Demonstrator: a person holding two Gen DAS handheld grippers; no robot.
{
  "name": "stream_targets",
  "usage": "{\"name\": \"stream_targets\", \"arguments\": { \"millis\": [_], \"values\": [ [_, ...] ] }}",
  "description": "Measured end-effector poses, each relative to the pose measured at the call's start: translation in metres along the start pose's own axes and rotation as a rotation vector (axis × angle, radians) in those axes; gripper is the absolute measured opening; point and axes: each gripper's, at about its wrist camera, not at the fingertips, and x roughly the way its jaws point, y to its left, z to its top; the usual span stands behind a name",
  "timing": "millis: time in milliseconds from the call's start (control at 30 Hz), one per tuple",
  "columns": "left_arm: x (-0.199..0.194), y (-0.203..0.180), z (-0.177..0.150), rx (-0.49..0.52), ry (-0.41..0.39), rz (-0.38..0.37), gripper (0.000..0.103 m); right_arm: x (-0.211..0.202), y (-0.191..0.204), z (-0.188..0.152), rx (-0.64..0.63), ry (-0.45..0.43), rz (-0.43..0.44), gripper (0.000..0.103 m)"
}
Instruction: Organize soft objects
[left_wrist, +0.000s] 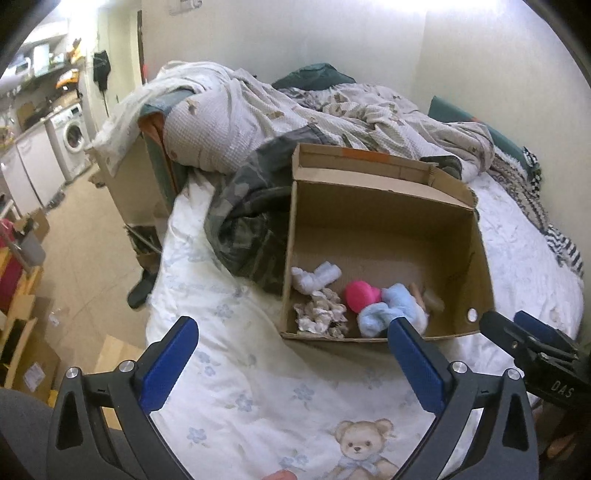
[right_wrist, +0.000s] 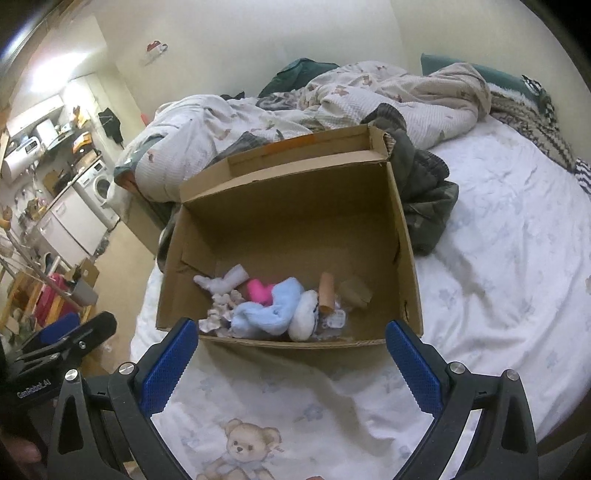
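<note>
An open cardboard box (left_wrist: 480, 258) stands on the bed; it also shows in the right wrist view (right_wrist: 402, 236). Inside lie a pink soft toy (left_wrist: 360, 293), a light blue plush (left_wrist: 391, 306), a white sock (left_wrist: 316, 277) and a crumpled beige cloth (left_wrist: 321, 314). The right wrist view shows the pink toy (right_wrist: 258, 290), the blue plush (right_wrist: 269, 314) and a cardboard tube (right_wrist: 327, 291). My left gripper (left_wrist: 291, 332) is open and empty in front of the box. My right gripper (right_wrist: 291, 332) is open and empty, also just before the box's near wall.
A rumpled duvet (left_wrist: 258, 110) and a camouflage jacket (left_wrist: 243, 221) lie behind and left of the box. The white sheet with a teddy bear print (left_wrist: 364, 443) covers the bed. Left of the bed are floor, boxes and a washing machine (left_wrist: 72, 136).
</note>
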Motion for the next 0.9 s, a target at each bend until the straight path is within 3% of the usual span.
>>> {"name": "stream_targets", "arguments": {
  "millis": [900],
  "values": [
    [0.0022, -0.0039, -0.0026, -0.004, 0.026, -0.035, 0.102, 0.0015, 0.0023, -0.0019, -0.054, -0.015, -0.062, 0.103]
  ]
}}
